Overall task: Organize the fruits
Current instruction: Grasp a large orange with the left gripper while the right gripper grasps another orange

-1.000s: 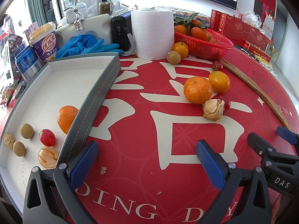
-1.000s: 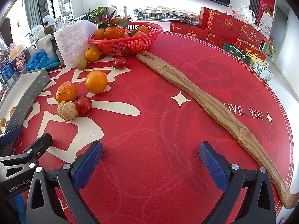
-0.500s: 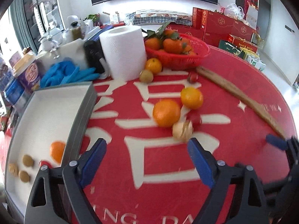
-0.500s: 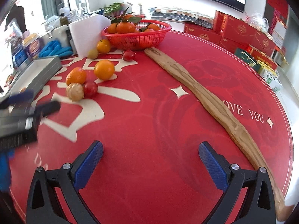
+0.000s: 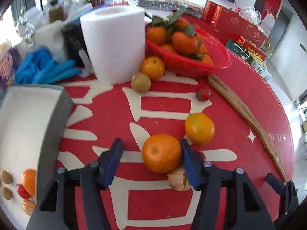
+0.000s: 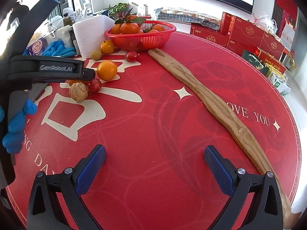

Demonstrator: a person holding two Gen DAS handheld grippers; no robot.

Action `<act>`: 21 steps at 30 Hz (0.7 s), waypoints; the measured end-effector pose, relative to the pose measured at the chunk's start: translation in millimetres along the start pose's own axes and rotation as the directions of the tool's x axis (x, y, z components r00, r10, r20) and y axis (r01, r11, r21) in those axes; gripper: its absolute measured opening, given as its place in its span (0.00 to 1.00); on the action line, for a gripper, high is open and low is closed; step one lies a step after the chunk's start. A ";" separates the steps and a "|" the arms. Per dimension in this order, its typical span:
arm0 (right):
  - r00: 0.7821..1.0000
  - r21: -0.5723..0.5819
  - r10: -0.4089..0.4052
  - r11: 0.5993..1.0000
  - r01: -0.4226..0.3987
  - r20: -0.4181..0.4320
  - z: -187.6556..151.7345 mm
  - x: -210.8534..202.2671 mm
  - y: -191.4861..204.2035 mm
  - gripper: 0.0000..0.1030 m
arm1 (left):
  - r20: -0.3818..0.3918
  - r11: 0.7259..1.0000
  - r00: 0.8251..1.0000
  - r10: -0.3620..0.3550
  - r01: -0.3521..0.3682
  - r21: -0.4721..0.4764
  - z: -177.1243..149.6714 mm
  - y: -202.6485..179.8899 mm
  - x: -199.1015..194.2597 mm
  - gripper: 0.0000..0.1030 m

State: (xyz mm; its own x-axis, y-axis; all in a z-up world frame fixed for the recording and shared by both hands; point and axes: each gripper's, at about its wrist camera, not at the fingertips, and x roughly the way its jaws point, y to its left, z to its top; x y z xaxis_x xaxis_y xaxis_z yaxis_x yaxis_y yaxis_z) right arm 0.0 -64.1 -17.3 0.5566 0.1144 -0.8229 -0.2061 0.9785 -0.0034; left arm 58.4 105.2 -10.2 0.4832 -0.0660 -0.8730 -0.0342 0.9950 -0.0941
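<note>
An orange lies on the red table mat between the jaws of my left gripper, which are closing. The right pad touches the orange; the left pad is still a gap away from it. A wrinkled tan fruit and a yellow-orange citrus sit close by, and a cherry tomato lies beside them. The grey-walled tray at the left holds an orange, a tomato and small brown fruits. My right gripper is open over bare mat.
A paper roll, a red basket of oranges, another orange, a green-brown fruit and a tomato stand further back. A long wooden stick crosses the mat on the right. A blue-gloved hand holds the left gripper.
My left gripper has moved forward and right from the tray's edge to the orange, and its jaws have narrowed around it. The right gripper stays open over the mat.
</note>
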 end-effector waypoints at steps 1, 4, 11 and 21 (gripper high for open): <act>1.000 0.000 0.000 1.000 0.000 0.000 0.1 0.1 0.2 1.00 | 0.000 0.999 1.000 0.021 -0.021 0.027 -1.3 -3.7 -0.9 0.45; 1.000 0.000 0.000 1.000 0.000 0.000 -0.1 -0.1 0.0 1.00 | 0.008 0.999 1.000 0.030 -0.030 0.026 -5.8 -2.9 -4.7 0.36; 1.000 0.000 -0.001 1.000 0.001 0.000 -0.2 0.1 0.3 1.00 | 0.094 0.998 0.993 0.070 -0.069 -0.011 -40.8 17.6 -37.8 0.36; 1.000 0.017 -0.013 1.000 0.013 -0.004 5.7 4.0 3.7 1.00 | 0.141 0.989 0.981 0.136 -0.144 0.046 -110.3 24.6 -58.7 0.37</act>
State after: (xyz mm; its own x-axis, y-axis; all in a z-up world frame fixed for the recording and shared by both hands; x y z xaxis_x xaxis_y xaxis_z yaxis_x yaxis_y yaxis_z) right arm 6.0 -59.1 -17.4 0.5562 0.1011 -0.8249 -0.1852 0.9827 -0.0044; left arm -67.3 125.3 -14.1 0.5923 0.0813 -0.8016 -0.0630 0.9965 0.0545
